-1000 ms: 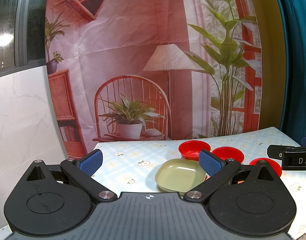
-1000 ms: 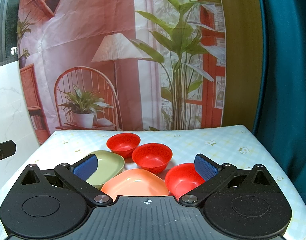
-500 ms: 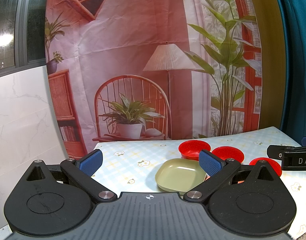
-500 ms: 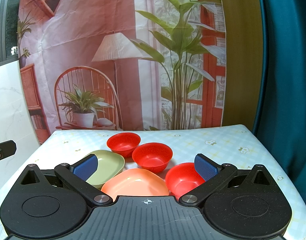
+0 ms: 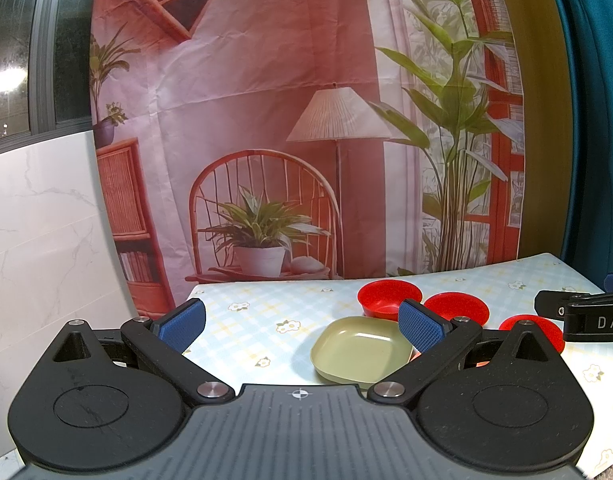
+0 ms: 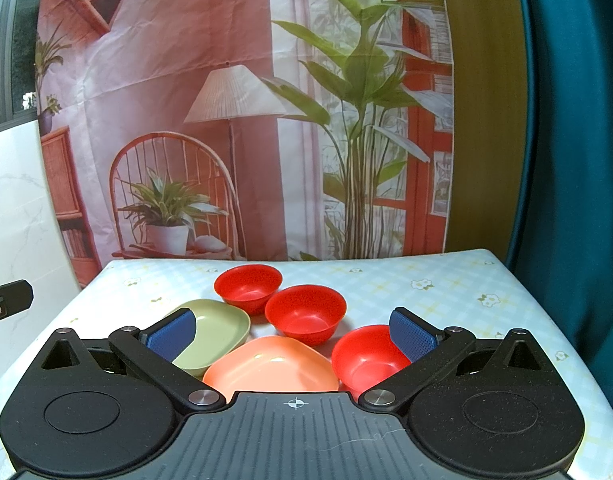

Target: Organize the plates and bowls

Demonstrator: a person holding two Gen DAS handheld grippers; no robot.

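Three red bowls sit on the table: a far one, a middle one and a near one. A green square plate lies to their left and an orange square plate lies in front. My right gripper is open and empty, held above the orange plate's near side. My left gripper is open and empty, held above the table left of the green plate. The far red bowl and the middle red bowl show behind the green plate there.
The table has a pale checked cloth with flowers. A printed backdrop hangs right behind it. A teal curtain hangs at the right. A marble wall is at the left. The right gripper's finger shows at the left wrist view's right edge.
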